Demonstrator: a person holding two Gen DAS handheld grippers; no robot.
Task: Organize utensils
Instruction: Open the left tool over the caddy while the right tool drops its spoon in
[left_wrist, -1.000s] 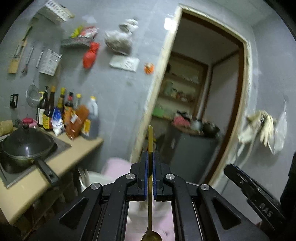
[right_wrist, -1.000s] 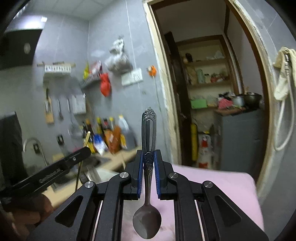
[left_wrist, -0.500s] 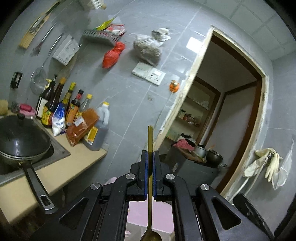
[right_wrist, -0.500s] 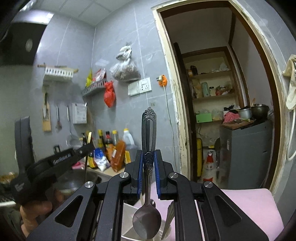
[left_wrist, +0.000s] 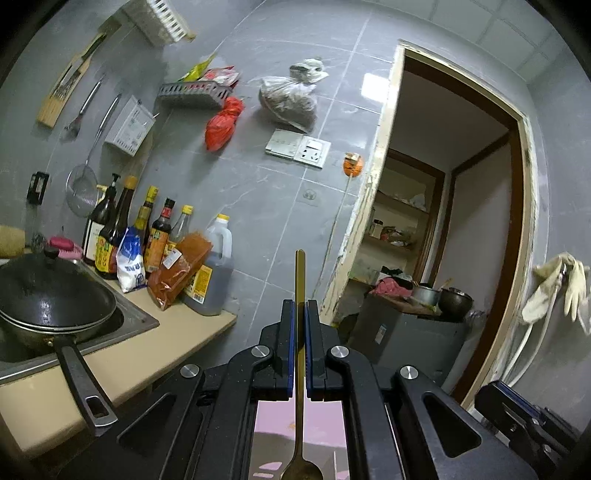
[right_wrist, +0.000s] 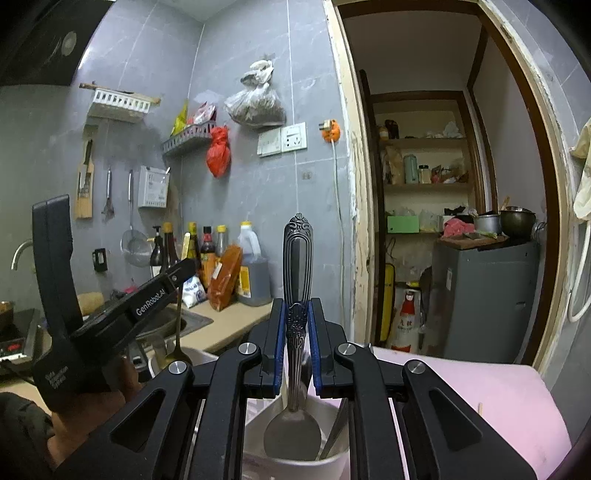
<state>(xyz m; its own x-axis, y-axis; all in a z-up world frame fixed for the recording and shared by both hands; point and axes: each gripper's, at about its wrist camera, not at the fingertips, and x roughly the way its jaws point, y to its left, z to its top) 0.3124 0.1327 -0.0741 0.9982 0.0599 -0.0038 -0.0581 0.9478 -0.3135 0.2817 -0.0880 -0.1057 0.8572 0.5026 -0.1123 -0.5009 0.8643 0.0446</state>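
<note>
Right gripper (right_wrist: 297, 328) is clamped w/ blue pads (right_wrist: 279, 347) on the stem of a dark silver spoon (right_wrist: 297, 321): ornate embossed handle pointing up, smooth oval bowl hanging down inside a white round holder cup (right_wrist: 332, 459) directly below. A second thin metal utensil (right_wrist: 334, 430) leans in the cup at right. The cup sits on a matte pink surface (right_wrist: 498, 398). Left gripper (left_wrist: 300, 332) is shut on a slim gold spoon (left_wrist: 300, 332), flat narrow handle upright, small bowl low betw. the black arms, pink surface visible beneath. From the right wrist view the left gripper (right_wrist: 177, 275) appears at left, glossy black body marked GenRobot.AI, gold spoon (right_wrist: 178, 328) dangling vertical above a white rim. Farther back: tan countertop (left_wrist: 184, 332), black lidded wok (left_wrist: 51, 295) w/ long handle, cluster of sauce bottles (left_wrist: 155, 232) and an orange packet (left_wrist: 177, 269). Beyond, grey tiled wall (left_wrist: 258, 206) w/ hanging bags, wire strainer, and a wood-framed doorway (left_wrist: 373, 206) to a pantry w/ shelves.
</note>
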